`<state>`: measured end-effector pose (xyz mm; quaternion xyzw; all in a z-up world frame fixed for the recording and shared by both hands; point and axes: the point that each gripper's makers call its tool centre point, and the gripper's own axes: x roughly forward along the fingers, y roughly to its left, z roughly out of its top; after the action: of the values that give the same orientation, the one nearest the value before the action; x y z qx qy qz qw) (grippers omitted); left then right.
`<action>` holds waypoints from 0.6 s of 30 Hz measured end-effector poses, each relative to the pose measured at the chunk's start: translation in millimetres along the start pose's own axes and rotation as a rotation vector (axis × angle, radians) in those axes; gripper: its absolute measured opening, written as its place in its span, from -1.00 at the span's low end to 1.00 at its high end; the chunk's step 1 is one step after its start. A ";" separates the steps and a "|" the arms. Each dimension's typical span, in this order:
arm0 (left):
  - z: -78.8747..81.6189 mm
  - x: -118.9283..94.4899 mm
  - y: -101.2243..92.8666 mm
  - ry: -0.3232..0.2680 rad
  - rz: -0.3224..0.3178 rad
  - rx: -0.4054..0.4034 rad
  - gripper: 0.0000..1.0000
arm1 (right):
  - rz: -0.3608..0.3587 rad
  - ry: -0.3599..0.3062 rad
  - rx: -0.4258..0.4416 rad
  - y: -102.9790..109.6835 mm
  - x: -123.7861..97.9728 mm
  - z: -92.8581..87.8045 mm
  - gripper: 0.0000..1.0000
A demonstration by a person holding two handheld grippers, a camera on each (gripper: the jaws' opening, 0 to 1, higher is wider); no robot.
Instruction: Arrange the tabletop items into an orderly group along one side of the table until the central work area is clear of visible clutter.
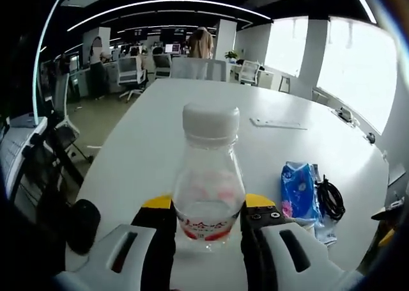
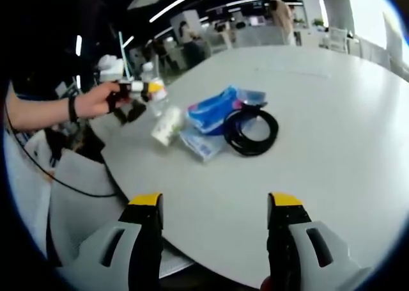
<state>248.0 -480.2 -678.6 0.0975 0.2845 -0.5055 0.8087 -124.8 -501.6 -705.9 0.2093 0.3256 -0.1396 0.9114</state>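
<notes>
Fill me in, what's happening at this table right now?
A person is tidying a white table with two handheld grippers. The left gripper is shut on a clear plastic bottle with a white cap, held upright near the table edge. The right gripper is open and holds nothing. Near that edge lie a blue packet, a coiled black cable and some smaller wrapped items. A ruler-like strip lies farther out on the table.

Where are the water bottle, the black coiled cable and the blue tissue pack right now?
water bottle (image 1: 209,187): left gripper view, clear body.
black coiled cable (image 2: 250,130): right gripper view, coil's near loop.
blue tissue pack (image 1: 298,188): left gripper view, wrapper's middle.
</notes>
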 end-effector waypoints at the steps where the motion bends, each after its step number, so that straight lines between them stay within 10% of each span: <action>1: 1.9 2.4 1.0 -0.001 0.003 0.001 -0.24 | -0.001 0.001 0.000 -1.3 0.0 0.1 0.29; 18: 35.6 34.5 16.2 -0.036 0.046 0.012 -0.25 | -0.007 0.008 0.010 -8.1 1.0 2.9 0.29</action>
<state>286.4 -514.7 -670.8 0.0996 0.2647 -0.4901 0.8245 -125.7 -510.2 -706.9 0.2132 0.3293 -0.1437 0.9086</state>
